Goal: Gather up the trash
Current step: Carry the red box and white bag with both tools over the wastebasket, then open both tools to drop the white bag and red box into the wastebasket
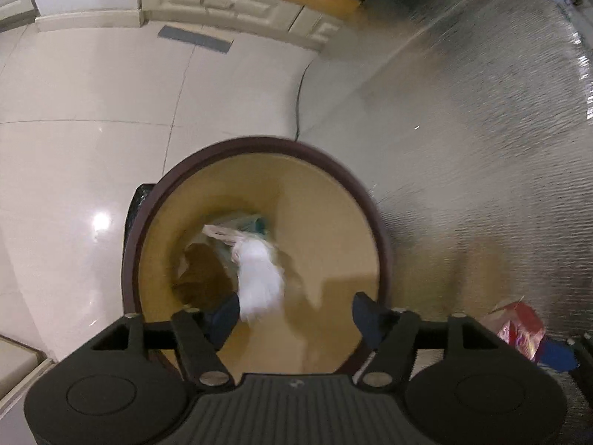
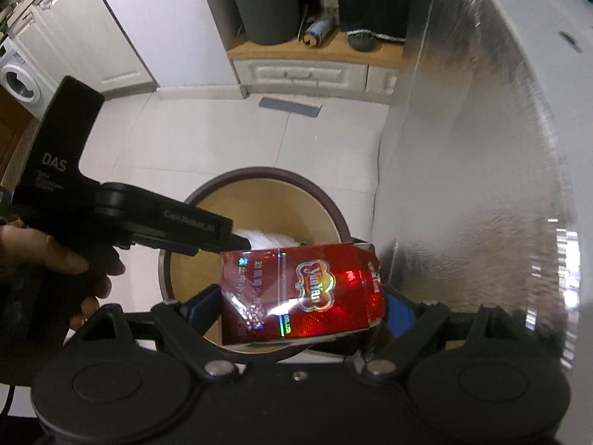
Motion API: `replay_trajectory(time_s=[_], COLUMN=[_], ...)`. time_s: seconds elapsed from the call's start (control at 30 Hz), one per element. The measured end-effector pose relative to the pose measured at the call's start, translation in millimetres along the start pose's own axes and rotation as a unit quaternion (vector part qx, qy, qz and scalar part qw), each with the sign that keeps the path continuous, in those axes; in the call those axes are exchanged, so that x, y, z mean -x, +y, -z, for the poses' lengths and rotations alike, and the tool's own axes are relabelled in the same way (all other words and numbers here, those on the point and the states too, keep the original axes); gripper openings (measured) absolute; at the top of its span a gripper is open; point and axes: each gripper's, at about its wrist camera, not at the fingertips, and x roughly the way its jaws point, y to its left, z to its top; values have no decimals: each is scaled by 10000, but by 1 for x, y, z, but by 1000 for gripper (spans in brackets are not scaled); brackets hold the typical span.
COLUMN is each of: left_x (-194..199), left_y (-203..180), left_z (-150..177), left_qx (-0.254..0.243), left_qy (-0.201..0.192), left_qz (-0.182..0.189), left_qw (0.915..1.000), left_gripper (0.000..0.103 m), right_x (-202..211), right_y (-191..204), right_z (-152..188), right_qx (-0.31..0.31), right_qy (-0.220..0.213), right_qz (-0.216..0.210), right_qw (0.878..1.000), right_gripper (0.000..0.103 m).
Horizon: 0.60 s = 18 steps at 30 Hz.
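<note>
Pale glossy floor tiles [image 1: 85,85] are carrying a round bin [image 1: 381,230] with a dark rim and tan inner wall, standing upright just beside a silver textured panel [image 1: 481,118]. A grey flat mat [image 1: 194,39] is lying on the tiles near the white cabinet base [image 1: 222,3].

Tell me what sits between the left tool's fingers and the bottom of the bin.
In the left wrist view, a white crumpled tissue, blurred, hangs loose inside the bin, beyond the left tool and its open jaws.

Open bin mouth [image 1: 259,148] below, foil-covered wall [image 1: 481,148] close on its right.
</note>
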Motion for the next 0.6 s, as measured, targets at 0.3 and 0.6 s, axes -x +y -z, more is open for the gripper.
replay_trajectory(time_s=[0.3, 0.6], left_x=[-2, 3], left_y=[25, 46], left_z=[4, 9], left_qx=[-176, -62], left_qy=[34, -131], left_qz=[-510, -689], left_qw=[9985, 9975], left_gripper=[69, 79], right_x=[-49, -100], right_y=[7, 17], right_z=[0, -2], right_qx=[326, 866], right_qy=[405, 710], right_qz=[-182, -109], right_qw=[9985, 9936], right_gripper=[90, 90])
